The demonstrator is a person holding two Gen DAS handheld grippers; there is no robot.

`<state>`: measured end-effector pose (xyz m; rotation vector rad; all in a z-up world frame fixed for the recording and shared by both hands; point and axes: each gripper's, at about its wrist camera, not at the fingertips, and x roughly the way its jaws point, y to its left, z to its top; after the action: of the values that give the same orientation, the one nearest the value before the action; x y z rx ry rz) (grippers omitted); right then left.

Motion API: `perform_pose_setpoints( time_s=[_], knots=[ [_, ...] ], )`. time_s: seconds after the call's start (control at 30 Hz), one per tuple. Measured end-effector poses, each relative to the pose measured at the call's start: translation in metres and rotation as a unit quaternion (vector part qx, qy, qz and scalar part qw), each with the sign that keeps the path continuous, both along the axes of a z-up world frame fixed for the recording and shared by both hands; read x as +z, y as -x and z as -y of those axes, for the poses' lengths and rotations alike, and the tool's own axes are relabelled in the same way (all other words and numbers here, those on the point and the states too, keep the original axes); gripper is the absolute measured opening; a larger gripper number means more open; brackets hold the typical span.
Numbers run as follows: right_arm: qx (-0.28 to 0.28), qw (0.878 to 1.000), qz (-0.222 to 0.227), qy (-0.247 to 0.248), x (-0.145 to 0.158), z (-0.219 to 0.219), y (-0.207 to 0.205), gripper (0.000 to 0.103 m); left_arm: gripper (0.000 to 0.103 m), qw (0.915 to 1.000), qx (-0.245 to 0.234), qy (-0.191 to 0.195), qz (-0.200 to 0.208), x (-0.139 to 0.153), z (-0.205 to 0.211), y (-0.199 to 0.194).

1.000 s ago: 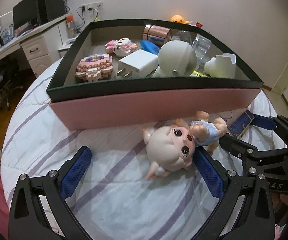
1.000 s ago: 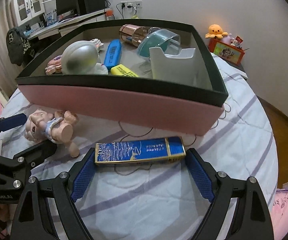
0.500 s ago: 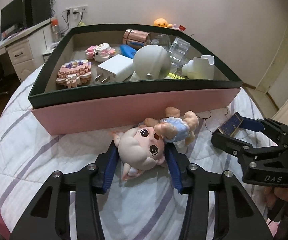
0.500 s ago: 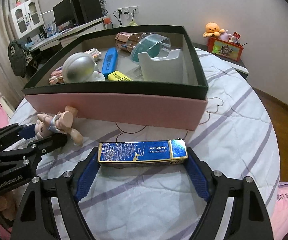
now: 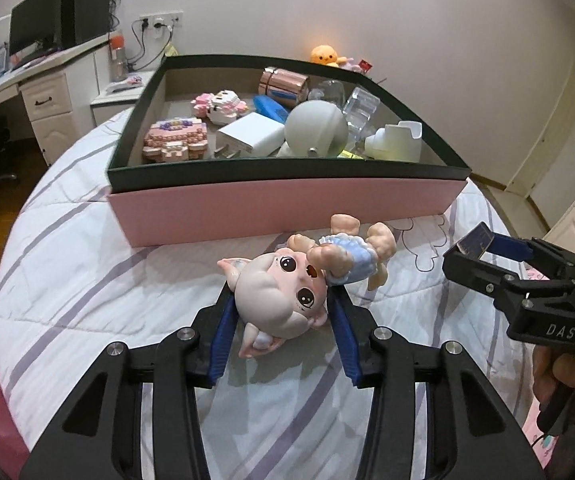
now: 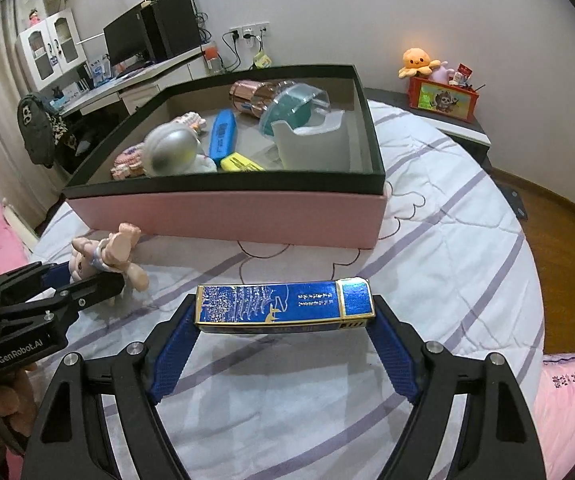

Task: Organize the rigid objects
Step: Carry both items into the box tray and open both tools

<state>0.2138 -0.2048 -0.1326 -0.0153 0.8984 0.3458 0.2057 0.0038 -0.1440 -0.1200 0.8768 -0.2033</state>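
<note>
- Your left gripper (image 5: 281, 304) is clamped on the doll (image 5: 283, 294): both blue pads press the sides of its large head, and its body and legs stick out ahead of the fingertips, toward the box.
- Its jaws have just been closing, and the doll's head is caught between them.
- Your right gripper (image 6: 285, 320) grips the blue pack (image 6: 283, 305) end to end, one pad on each short end, so the pack lies crosswise between the fingertips.
- The pink box (image 6: 227, 216) with the dark rim stands on the striped bedspread (image 6: 447, 240) just ahead of both grippers, already holding several items.
- From your left gripper, the right one shows off to the right, well apart.
</note>
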Motion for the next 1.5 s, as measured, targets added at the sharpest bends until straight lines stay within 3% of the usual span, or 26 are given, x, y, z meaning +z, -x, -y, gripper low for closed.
perform_pose_setpoints(
  time_s=[0.33, 0.67, 0.93, 1.2, 1.37, 1.4, 1.47, 1.5],
  knots=[
    [0.014, 0.999, 0.035, -0.009, 0.034, -0.01, -0.001, 0.083, 0.045, 0.9991, 0.009, -0.007, 0.041, 0.039, -0.018, 0.007],
    [0.023, 0.995, 0.095, -0.005, 0.09, -0.027, -0.051, 0.083, 0.045, 0.9942, 0.02, -0.024, 0.103, 0.086, -0.03, -0.043],
    [0.03, 0.996, 0.086, -0.004, 0.086, -0.045, -0.096, 0.083, 0.045, 0.9948, 0.021, -0.026, 0.096, 0.081, -0.03, -0.086],
    [0.027, 0.998, 0.059, 0.0, 0.058, -0.05, -0.126, 0.083, 0.045, 0.9969, 0.022, -0.041, 0.064, 0.056, -0.024, -0.117],
    [0.012, 0.999, 0.045, 0.0, 0.045, -0.045, -0.131, 0.089, 0.046, 0.9973, 0.029, -0.052, 0.041, 0.041, -0.023, -0.12],
    [0.008, 0.999, 0.044, -0.001, 0.045, -0.043, -0.132, 0.089, 0.05, 0.9972, 0.031, -0.054, 0.041, 0.04, -0.023, -0.119],
    [-0.001, 0.999, 0.041, -0.011, 0.045, -0.037, -0.129, 0.09, 0.076, 0.9963, 0.038, -0.057, 0.051, 0.044, -0.024, -0.111],
    [-0.005, 0.999, 0.041, -0.015, 0.046, -0.035, -0.129, 0.09, 0.094, 0.9955, 0.044, -0.058, 0.061, 0.047, -0.024, -0.107]
  ],
)
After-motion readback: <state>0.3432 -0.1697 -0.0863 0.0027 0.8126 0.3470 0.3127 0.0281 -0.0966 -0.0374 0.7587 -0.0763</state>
